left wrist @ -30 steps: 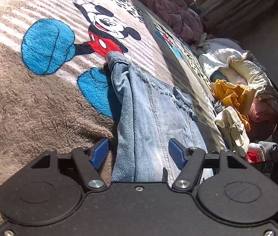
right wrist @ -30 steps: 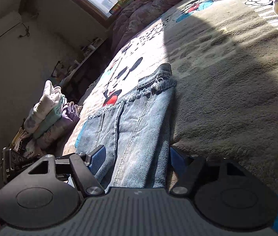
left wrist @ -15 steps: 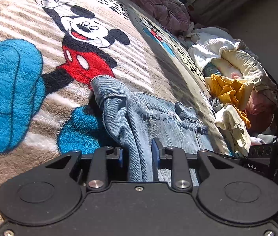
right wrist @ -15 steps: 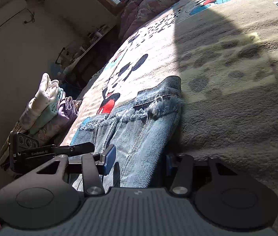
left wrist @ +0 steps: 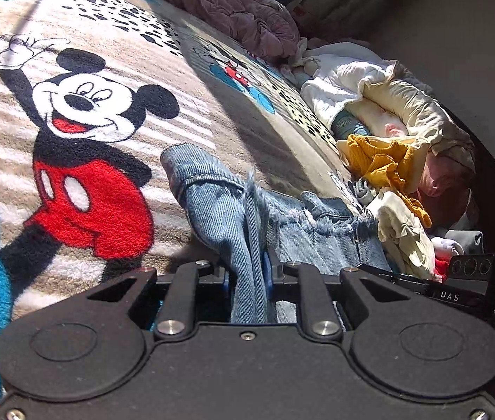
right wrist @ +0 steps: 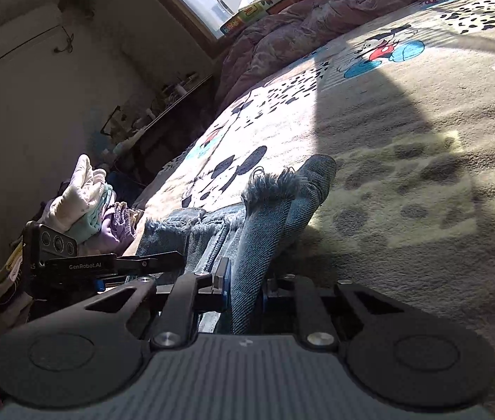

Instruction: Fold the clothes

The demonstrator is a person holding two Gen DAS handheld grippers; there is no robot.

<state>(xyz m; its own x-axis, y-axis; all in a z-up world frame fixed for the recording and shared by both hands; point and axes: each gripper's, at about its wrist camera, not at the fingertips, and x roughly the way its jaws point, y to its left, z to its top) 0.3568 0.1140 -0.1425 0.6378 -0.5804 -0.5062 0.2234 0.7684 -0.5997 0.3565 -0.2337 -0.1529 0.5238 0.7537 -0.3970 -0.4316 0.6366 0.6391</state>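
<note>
Blue denim shorts point(left wrist: 233, 217) with frayed hems lie on a Mickey Mouse blanket point(left wrist: 82, 112) over a bed. My left gripper point(left wrist: 247, 276) is shut on a pinched fold of the denim at its near edge. My right gripper point(right wrist: 243, 287) is shut on the other end of the same shorts point(right wrist: 265, 224), whose frayed hem stands up just ahead of it. The left gripper point(right wrist: 107, 266) shows at the left of the right wrist view, and the right gripper point(left wrist: 457, 280) at the right of the left wrist view.
A heap of unfolded clothes point(left wrist: 387, 161), yellow, cream and white, lies at the bed's right side. A stack of folded clothes point(right wrist: 82, 210) sits at the bed's left edge. A purple quilt point(right wrist: 317, 24) is bunched at the far end under the window.
Both grippers went from open around the denim to shut on it. Both ends of the shorts are now bunched and lifted off the blanket, and the views have tilted upward.
</note>
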